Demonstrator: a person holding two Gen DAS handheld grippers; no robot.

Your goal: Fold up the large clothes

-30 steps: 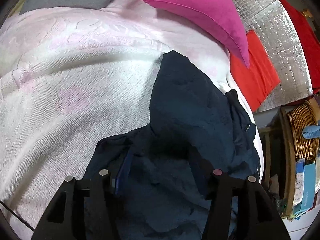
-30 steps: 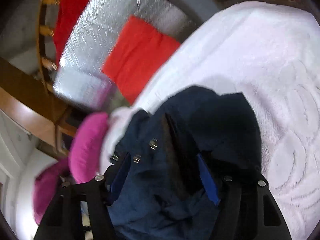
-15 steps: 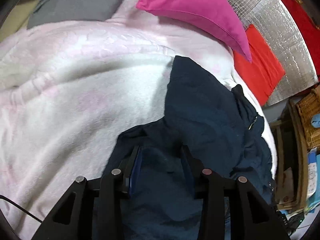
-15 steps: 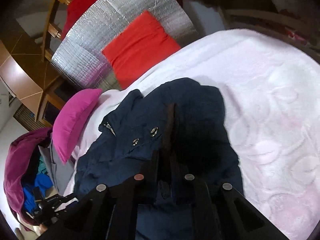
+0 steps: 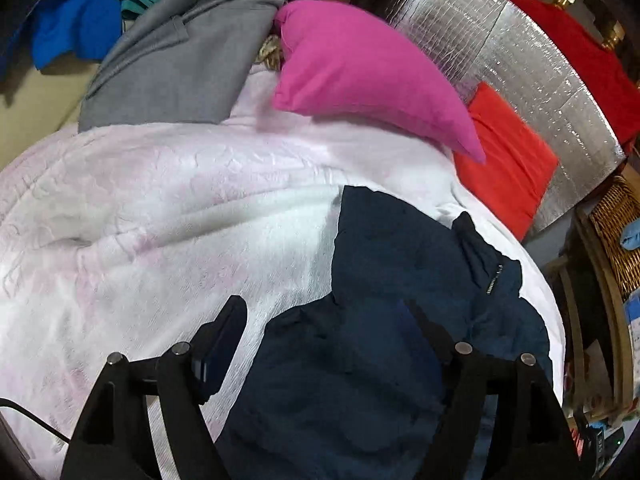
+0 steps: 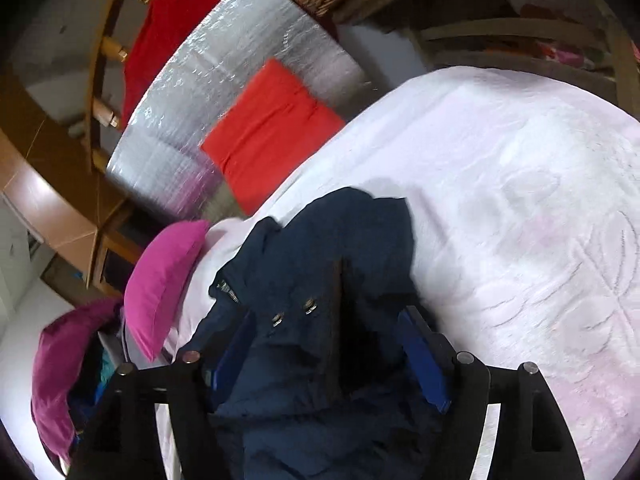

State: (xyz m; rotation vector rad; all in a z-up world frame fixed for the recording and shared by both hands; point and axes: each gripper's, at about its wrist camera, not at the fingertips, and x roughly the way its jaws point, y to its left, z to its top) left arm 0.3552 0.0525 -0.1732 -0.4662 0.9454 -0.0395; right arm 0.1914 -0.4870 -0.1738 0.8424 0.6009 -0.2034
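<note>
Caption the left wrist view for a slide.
Open left gripper, jaws just opened, over a navy jacket on a pale blanket.

Both grippers tilt downward. The left gripper (image 5: 324, 336) has just opened, its jaws wide apart and clamping nothing. The right gripper (image 6: 328, 344) has likewise just opened, jaws spread wide.

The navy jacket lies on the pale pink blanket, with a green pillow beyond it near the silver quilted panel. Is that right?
Not quite: the pillow is magenta pink, not green, as the left wrist view shows. The rest holds: the navy jacket lies on the pale pink blanket, and the pillow sits beyond it near the silver quilted panel.
</note>
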